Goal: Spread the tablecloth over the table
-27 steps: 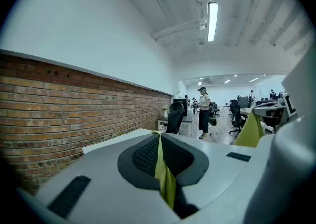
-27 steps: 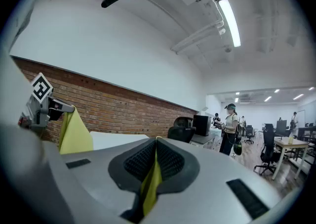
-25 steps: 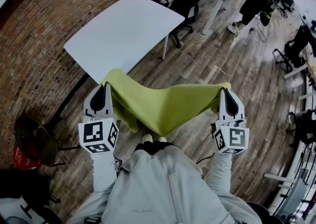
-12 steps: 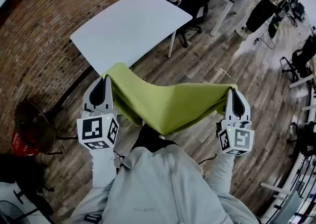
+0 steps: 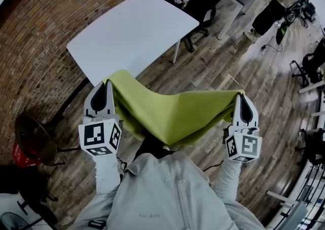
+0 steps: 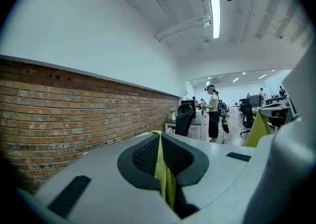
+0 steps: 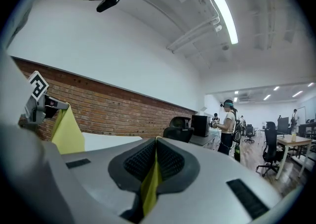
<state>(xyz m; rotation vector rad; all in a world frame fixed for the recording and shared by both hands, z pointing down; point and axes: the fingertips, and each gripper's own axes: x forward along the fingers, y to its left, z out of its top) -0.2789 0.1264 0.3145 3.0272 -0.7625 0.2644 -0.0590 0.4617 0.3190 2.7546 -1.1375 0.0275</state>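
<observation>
The green tablecloth [image 5: 172, 115] sags in mid-air between the jaws, one corner clenched in the left gripper [image 5: 105, 86], the other in the right gripper [image 5: 241, 98]. The bare white table [image 5: 127, 31] stands just ahead of the jaws. This looks like the approach, and next the cloth needs carrying out over the tabletop.

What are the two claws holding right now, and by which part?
The yellow-green fabric tablecloth: left claw pinches one end of its top edge, right claw the other end.
</observation>
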